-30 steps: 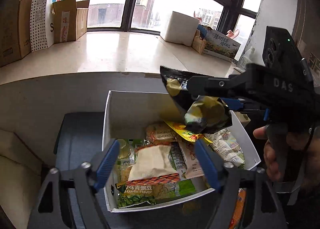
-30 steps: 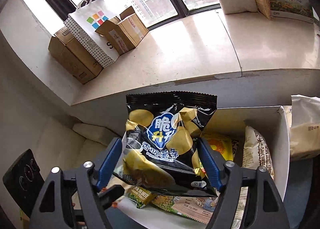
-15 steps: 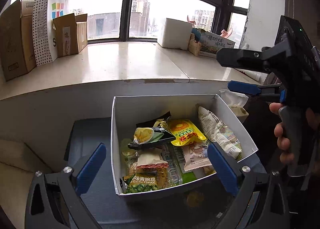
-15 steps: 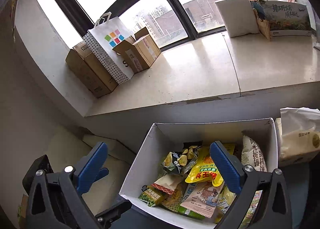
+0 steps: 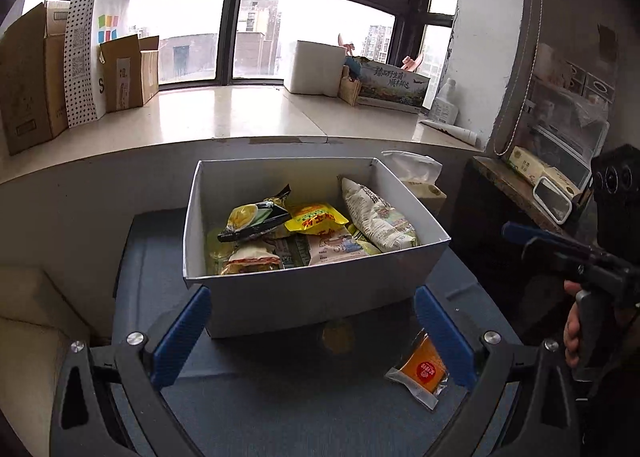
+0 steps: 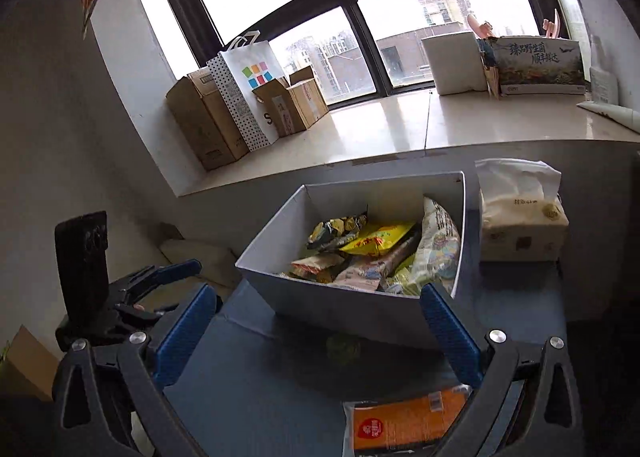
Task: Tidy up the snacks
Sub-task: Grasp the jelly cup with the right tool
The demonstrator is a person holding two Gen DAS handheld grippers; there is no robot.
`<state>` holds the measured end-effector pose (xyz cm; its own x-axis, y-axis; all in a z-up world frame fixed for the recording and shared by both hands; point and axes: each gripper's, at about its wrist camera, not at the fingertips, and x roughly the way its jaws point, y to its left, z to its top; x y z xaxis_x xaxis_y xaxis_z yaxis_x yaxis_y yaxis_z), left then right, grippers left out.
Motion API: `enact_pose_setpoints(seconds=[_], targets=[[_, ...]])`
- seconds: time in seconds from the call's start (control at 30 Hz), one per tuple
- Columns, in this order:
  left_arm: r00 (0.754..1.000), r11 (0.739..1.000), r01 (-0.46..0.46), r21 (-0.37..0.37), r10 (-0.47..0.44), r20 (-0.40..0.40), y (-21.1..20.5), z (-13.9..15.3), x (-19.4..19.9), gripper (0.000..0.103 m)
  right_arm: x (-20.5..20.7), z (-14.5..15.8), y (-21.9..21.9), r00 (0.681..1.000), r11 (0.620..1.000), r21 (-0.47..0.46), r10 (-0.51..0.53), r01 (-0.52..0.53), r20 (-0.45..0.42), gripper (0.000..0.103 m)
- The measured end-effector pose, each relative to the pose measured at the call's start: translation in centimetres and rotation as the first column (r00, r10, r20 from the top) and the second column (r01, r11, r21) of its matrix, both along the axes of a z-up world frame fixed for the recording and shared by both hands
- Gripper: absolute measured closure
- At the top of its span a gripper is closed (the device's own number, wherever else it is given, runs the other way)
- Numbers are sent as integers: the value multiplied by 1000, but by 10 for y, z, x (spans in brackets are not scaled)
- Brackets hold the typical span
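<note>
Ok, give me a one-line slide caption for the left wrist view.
Open left gripper faces a white box of snack packets, one orange packet remaining outside on the blue surface.

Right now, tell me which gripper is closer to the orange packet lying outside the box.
Right. The right gripper hangs open almost directly over the orange packet, which lies just below its fingers. The left gripper, also open, sits back to the packet's left.
</note>
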<state>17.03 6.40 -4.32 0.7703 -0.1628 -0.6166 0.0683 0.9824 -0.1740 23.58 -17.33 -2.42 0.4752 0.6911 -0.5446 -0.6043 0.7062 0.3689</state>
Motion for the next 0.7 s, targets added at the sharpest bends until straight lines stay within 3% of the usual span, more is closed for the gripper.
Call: enact_pose_setpoints(seconds=[0.17,0.23,0.5,0.7], targets=[[998,994,-49,-100,46,-39,20,-13,-32,0,-30,-67,-2,997,998,-52,-24,20,-78,0],[997,993,-68,-97,64,-42,26,-15,-45,0,-33,-84,4,995,996,-75,-51,45,-89,0],[988,985,-144,-98,138,-69,49,-31,-79,0,-27,-107,62,999,984,-178,-9,3,-33,0],[984,980,-168,-106,161,-71,62,-37,-95,0,-1,-122,95,998,973,-232,-16,-1,-68,0]])
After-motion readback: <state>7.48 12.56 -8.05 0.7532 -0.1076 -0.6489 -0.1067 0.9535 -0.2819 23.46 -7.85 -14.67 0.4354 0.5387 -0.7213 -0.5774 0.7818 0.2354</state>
